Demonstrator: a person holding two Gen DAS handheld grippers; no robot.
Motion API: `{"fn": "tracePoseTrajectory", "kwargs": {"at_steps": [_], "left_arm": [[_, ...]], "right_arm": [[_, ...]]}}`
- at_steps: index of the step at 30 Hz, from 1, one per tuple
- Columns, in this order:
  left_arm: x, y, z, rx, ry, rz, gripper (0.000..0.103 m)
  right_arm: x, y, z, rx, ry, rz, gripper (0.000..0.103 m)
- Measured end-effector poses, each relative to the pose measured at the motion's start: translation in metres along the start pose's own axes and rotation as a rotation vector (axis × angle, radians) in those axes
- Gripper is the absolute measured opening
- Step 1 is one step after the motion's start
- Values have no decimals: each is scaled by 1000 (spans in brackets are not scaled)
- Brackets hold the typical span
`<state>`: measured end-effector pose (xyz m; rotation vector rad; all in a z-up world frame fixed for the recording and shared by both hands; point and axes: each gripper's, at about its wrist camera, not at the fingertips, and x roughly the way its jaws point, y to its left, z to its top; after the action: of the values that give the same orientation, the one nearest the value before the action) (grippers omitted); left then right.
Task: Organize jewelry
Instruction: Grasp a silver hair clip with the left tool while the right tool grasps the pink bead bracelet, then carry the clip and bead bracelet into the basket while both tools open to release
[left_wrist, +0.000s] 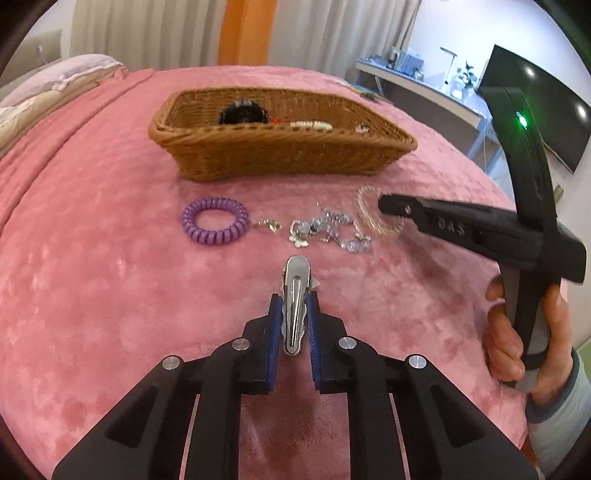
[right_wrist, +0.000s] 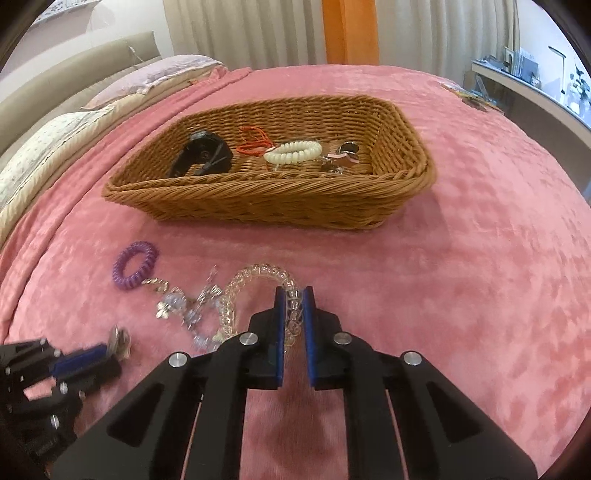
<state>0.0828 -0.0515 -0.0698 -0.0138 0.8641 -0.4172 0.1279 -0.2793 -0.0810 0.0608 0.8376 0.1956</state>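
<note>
Left gripper (left_wrist: 295, 314), fingers closed on a silver metal hair clip (left_wrist: 294, 295). Right gripper (right_wrist: 294, 317), fingers closed on a clear spiral hair tie (right_wrist: 255, 280). Between them on the pink bedspread (right_wrist: 461, 277): purple spiral hair tie (left_wrist: 214, 220) and silver charm chain (left_wrist: 328, 230). Beyond, a wicker basket (right_wrist: 258, 201) holds further pieces.

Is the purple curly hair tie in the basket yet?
No. The purple hair tie lies on the pink blanket, in front of the basket.

Bedroom: pink-blanketed bed (right_wrist: 480, 258), pillows (right_wrist: 155, 77), curtains (right_wrist: 240, 33).
</note>
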Motion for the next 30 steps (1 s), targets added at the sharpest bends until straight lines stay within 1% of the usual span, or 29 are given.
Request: {"fn": "tracePoseTrajectory", "kwargs": {"at_steps": [6,9,11,12,14,16,17,19,22,24,25,27,29,30], "left_arm": [[-17,2,7,-34,-47,-28,12],[-34,-3,16,-24,-96,-42,12],[-44,-6,27,-18,-130,-46,12],[-51,-8,37,-17,-159,-52,12],[-58,-9,51,-13,-190,-59,12],[-59,-10,73,-14,-202,-93,12],[-57,-11,84,-13,-210,-95,12],[-48,-12,103,-7,-220,-84,12],[-26,-9,130,-23,-213,-81,12],[1,-1,148,-47,-184,-76,12],[10,4,152,-60,-169,-83,12],[35,12,161,-83,-141,-96,12],[56,12,164,-67,-126,-70,12],[61,12,161,-50,-126,-58,12]], "right_arm": [[-33,0,-7,5,-42,29,7],[-57,2,-1,1,-84,38,7],[-78,4,10,-12,-132,31,7],[-85,5,15,-16,-149,29,7],[-99,6,33,-28,-194,25,7],[-106,7,49,-38,-224,9,7],[-105,6,60,-42,-236,-2,7],[-97,2,81,-36,-240,-14,7],[-73,-5,103,-13,-223,-10,7],[-49,-11,113,-13,-197,-12,7],[-34,-14,118,-10,-175,5,7],[-13,-16,119,-4,-153,-3,7],[11,-22,122,16,-128,-6,7],[19,-25,123,27,-117,-3,7]]}}
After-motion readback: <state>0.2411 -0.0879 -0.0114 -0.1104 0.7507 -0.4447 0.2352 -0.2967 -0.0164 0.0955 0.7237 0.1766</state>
